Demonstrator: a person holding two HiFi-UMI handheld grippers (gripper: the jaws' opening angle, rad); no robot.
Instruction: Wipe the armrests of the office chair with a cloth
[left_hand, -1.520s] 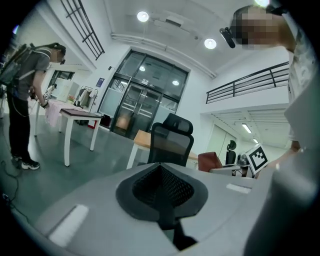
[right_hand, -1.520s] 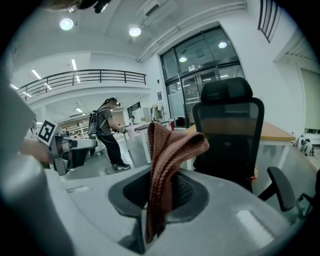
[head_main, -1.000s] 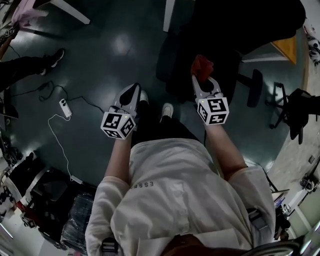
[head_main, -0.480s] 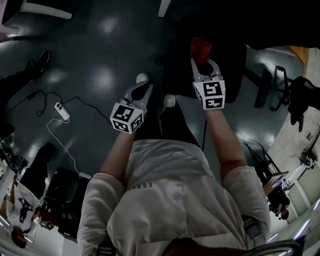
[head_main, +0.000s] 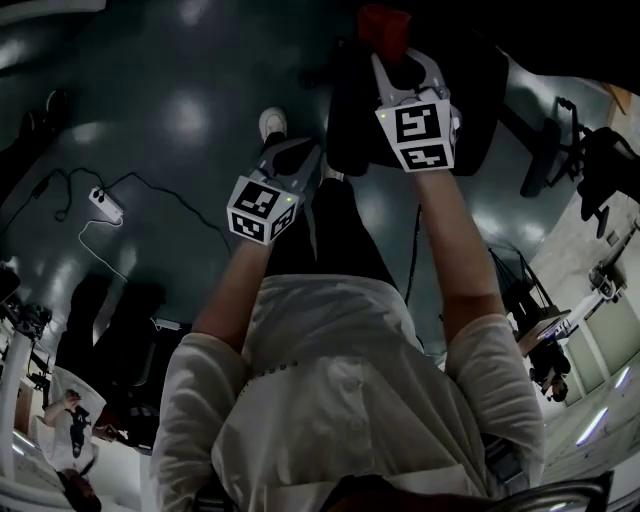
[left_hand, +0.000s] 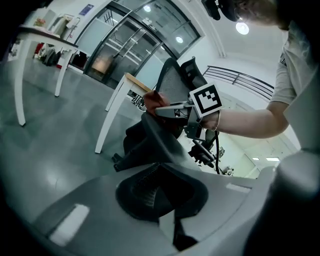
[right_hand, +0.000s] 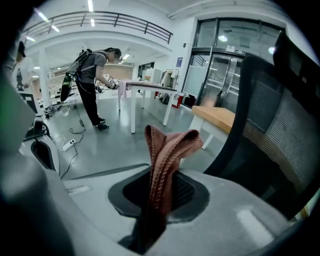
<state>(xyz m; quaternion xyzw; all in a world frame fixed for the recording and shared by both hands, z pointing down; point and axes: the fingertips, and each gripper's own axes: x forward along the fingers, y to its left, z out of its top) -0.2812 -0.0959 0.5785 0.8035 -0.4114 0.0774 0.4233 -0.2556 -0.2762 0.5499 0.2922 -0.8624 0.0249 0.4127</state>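
The black office chair (head_main: 350, 110) stands right in front of me; its seat edge and armrest (left_hand: 157, 132) fill the middle of the left gripper view, and its mesh back (right_hand: 285, 120) rises at the right of the right gripper view. My right gripper (head_main: 395, 55) is shut on a red knitted cloth (right_hand: 167, 155), held over the chair. The cloth (head_main: 384, 25) shows at the top of the head view. My left gripper (head_main: 297, 152) hangs lower and to the left, beside the chair, shut with nothing in it. From the left gripper view I see the right gripper (left_hand: 172, 107) with the cloth (left_hand: 151, 100).
A power strip (head_main: 105, 204) with trailing cables lies on the floor at left. Another dark chair (head_main: 600, 165) stands at far right. White tables (right_hand: 150, 90) and a wooden desk (right_hand: 215, 117) stand beyond, with a person (right_hand: 92, 85) by the table.
Both grippers have moved forward toward the chair, the right one carrying the cloth further over it. My head has tilted, so the floor slid down and left.
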